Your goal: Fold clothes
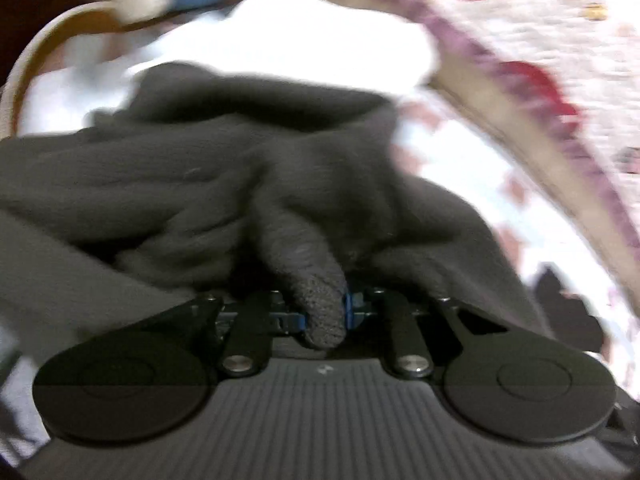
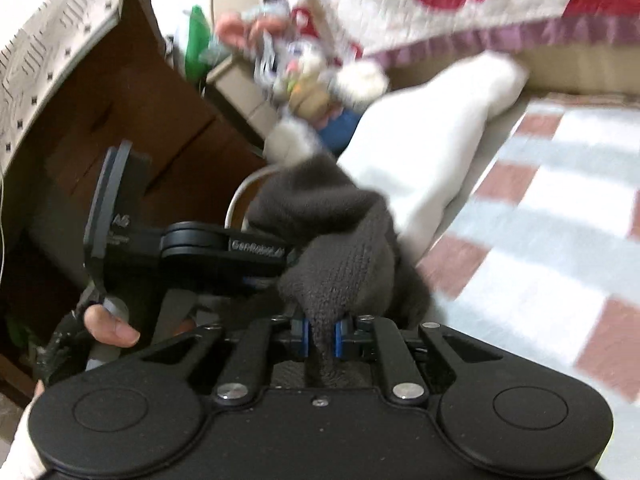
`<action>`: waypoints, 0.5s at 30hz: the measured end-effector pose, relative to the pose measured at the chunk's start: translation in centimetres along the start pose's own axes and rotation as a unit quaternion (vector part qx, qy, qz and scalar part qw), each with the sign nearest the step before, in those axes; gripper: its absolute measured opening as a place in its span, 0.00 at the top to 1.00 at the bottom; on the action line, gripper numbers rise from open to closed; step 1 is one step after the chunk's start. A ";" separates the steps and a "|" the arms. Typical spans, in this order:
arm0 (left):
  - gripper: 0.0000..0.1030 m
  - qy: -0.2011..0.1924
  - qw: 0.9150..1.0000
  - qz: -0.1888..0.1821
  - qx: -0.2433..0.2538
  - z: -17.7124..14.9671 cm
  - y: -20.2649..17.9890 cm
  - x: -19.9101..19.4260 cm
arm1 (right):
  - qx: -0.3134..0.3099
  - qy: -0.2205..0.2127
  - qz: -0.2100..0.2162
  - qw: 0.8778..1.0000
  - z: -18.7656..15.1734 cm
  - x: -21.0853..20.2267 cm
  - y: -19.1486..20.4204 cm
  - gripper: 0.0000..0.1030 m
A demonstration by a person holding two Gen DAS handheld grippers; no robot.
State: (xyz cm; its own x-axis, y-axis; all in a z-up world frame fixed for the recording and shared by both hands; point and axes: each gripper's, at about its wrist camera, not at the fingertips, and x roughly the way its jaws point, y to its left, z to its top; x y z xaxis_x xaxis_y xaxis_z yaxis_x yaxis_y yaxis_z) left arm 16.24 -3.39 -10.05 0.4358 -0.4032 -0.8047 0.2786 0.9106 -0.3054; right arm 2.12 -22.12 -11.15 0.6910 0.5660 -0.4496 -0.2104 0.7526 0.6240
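Note:
A dark grey knit garment (image 1: 224, 184) fills the middle of the left wrist view in bunched folds. My left gripper (image 1: 324, 316) is shut on a ribbed edge of it. In the right wrist view my right gripper (image 2: 320, 336) is shut on another part of the same dark grey garment (image 2: 340, 248), which hangs bunched above the jaws. The left gripper's body (image 2: 192, 248) shows to the left there, held by a hand (image 2: 108, 328). Both views are blurred.
A white cloth (image 1: 288, 44) (image 2: 420, 140) lies behind the garment. A checked red, white and blue bedcover (image 2: 540, 240) spreads to the right. A cream blanket with red pattern (image 2: 460, 4) hangs behind. A cardboard box (image 2: 132, 128) and a plush toy (image 2: 304, 76) stand at left.

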 end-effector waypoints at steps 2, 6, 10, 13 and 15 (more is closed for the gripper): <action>0.86 -0.021 0.999 -0.020 0.027 0.1 -2.4 -1.2 | 0.014 -0.014 0.011 1.000 1.0 -2.4 -0.4 0.87; 0.87 -0.039 0.993 -0.100 0.050 1.8 -6.7 -3.4 | 0.015 -0.060 -0.002 0.998 3.7 -8.4 0.1 0.87; 0.86 -0.038 0.979 -0.179 0.088 3.4 -12.8 -4.8 | 0.007 -0.109 -0.023 0.994 6.3 -14.6 1.0 0.87; 0.86 -0.019 0.963 -0.238 0.123 4.0 -17.8 -5.1 | 0.014 -0.147 -0.048 0.988 7.5 -19.6 1.9 0.87; 0.86 -0.008 0.951 -0.267 0.154 3.4 -21.3 -5.3 | 0.029 -0.159 -0.098 0.982 7.8 -22.4 1.3 0.87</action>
State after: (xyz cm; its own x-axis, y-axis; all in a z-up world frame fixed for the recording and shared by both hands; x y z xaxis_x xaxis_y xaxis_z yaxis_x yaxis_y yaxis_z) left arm 10.88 -20.99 2.45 0.1749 -0.8046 -0.5675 0.6999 0.5070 -0.5031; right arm -8.23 -36.48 4.70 0.8971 0.2716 -0.3485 -0.0181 0.8107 0.5852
